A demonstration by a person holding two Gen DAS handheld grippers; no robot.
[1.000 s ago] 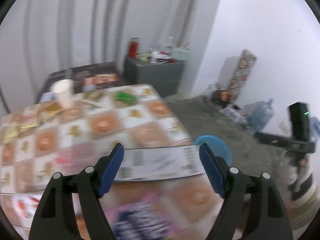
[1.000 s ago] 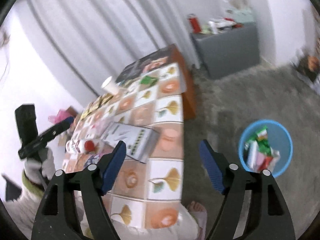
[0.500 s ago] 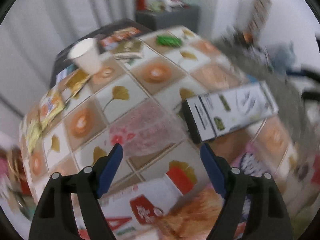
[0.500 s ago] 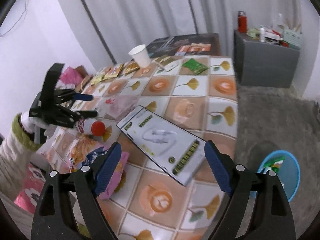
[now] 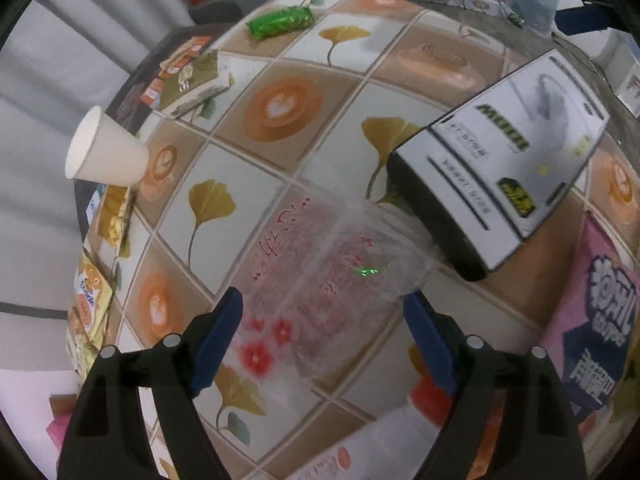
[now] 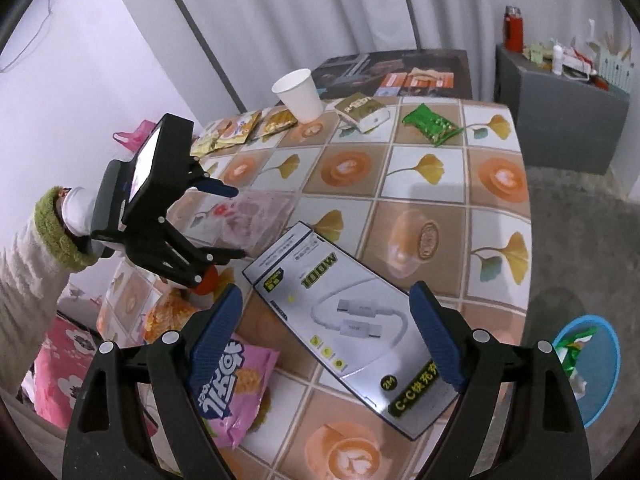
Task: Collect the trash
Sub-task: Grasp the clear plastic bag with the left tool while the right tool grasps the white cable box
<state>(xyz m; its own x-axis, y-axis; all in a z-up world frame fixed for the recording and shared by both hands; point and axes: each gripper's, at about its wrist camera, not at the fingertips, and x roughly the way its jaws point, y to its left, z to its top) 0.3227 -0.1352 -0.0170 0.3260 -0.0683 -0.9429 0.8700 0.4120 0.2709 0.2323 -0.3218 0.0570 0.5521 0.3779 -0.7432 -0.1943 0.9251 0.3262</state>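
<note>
The table [image 6: 496, 216], covered in a tiled cloth of ginkgo leaves and coffee cups, carried the litter; a blue bin [image 6: 600, 384] stood on the floor off its near right corner; the white cable box [image 6: 352, 320] lay near that edge, under the right gripper [image 6: 326, 336], whose fingers stood spread, pinching nothing; the left gripper [image 5: 324, 344], jaws opening and clear of any object, pointed down at the clear plastic bag [image 5: 332, 276] beside the box; a pink snack bag [image 6: 236, 384], paper cup [image 6: 300, 94] and green wrapper [image 6: 430, 122] lay scattered
</note>
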